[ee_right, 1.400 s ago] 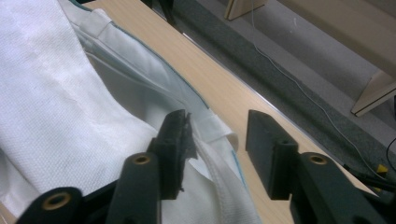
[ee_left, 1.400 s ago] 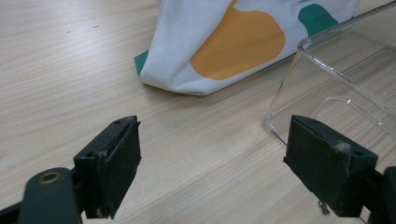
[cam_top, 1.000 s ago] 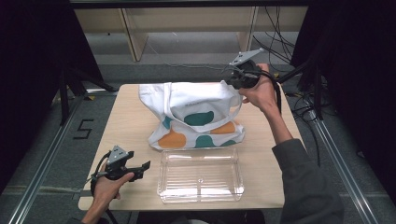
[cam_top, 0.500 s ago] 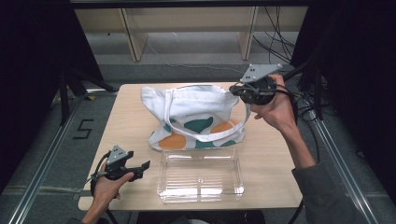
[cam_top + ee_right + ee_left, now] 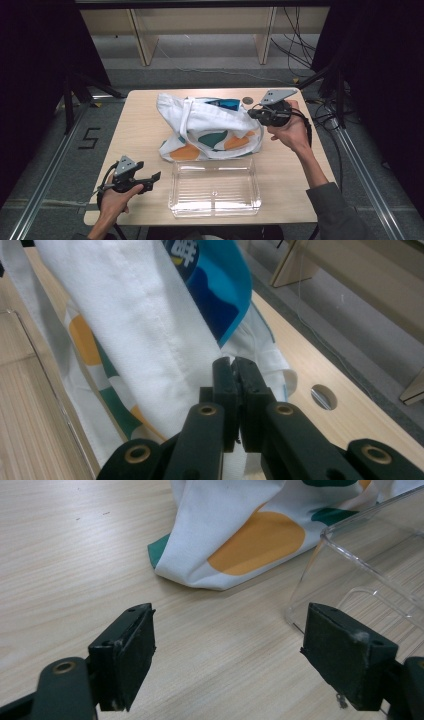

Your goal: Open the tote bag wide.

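Observation:
A white tote bag [image 5: 205,127] with orange and teal blotches lies slumped on the wooden table [image 5: 145,125]. A blue packet [image 5: 225,104] peeks from its mouth at the far side. My right gripper [image 5: 251,114] is at the bag's right edge, low over the table. In the right gripper view its jaws are pressed together on the bag's white rim [image 5: 165,330], with the blue packet [image 5: 215,290] just behind. My left gripper [image 5: 152,177] rests near the front left corner, open and holding nothing [image 5: 227,645]. It faces the bag's lower corner [image 5: 240,545].
A clear plastic box [image 5: 215,161] sits in front of the bag, close to my left gripper's right jaw [image 5: 360,555]. A round hole [image 5: 247,100] is in the tabletop by the right gripper. Shelving and cables lie beyond the far edge.
My right gripper has come down and toward the right with the bag's rim. The bag, which was lifted upright, has sagged flat and the blue packet now shows. The left gripper stayed still.

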`<action>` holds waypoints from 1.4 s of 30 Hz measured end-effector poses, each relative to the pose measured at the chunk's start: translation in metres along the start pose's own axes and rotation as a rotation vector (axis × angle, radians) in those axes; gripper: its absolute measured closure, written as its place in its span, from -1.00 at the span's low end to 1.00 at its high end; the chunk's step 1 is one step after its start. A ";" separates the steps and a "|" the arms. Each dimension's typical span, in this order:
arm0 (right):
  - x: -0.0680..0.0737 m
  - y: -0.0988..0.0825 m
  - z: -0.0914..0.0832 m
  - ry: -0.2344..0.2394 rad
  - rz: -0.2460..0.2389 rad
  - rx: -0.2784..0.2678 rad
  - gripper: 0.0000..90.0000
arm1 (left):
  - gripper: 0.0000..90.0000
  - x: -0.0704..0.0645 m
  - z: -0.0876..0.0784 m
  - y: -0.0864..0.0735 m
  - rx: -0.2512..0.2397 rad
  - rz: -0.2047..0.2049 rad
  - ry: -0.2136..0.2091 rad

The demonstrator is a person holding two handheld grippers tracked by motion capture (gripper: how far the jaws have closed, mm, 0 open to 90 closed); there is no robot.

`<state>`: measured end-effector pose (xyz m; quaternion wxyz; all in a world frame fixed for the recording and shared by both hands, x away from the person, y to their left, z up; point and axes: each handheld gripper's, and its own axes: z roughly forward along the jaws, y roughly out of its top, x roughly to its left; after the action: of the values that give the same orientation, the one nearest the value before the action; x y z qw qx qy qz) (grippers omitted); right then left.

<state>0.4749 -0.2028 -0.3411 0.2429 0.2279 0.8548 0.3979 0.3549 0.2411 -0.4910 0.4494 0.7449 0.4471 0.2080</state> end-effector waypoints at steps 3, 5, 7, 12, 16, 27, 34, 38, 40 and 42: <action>0.001 -0.005 0.007 0.010 0.002 0.009 0.98 | -0.51 0.000 -0.001 0.001 -0.010 -0.006 -0.007; 0.003 -0.016 0.020 0.036 0.038 0.025 0.98 | -0.49 0.001 -0.002 0.002 -0.017 0.011 -0.003; 0.004 -0.019 0.024 0.047 0.045 0.025 0.98 | -0.47 0.002 -0.003 0.004 -0.016 0.018 0.001; 0.014 -0.036 0.044 0.106 0.074 0.025 0.98 | -0.40 0.004 -0.006 0.011 -0.039 0.012 -0.027; 0.016 -0.037 0.044 0.108 0.089 0.021 0.98 | -0.34 0.003 -0.014 0.029 -0.091 0.012 -0.073; 0.022 -0.045 0.049 0.131 0.094 0.021 0.98 | -0.16 -0.026 -0.006 0.094 -0.101 0.069 -0.239; 0.021 -0.047 0.045 0.146 0.096 0.012 0.98 | 0.02 -0.033 0.013 0.120 -0.072 0.071 -0.258; 0.024 -0.048 0.046 0.149 0.108 0.002 0.98 | 0.06 -0.039 0.028 0.128 -0.019 0.080 -0.241; 0.023 -0.048 0.046 0.144 0.090 -0.005 0.98 | 0.13 -0.039 0.032 0.128 -0.013 0.080 -0.229; 0.023 -0.048 0.046 0.147 0.096 -0.007 0.98 | 0.35 -0.037 0.041 0.128 -0.009 0.080 -0.227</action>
<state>0.4745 -0.1912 -0.4107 0.1611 0.2379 0.8571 0.4276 0.4264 0.1644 -0.3985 0.4920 0.7788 0.3623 0.1419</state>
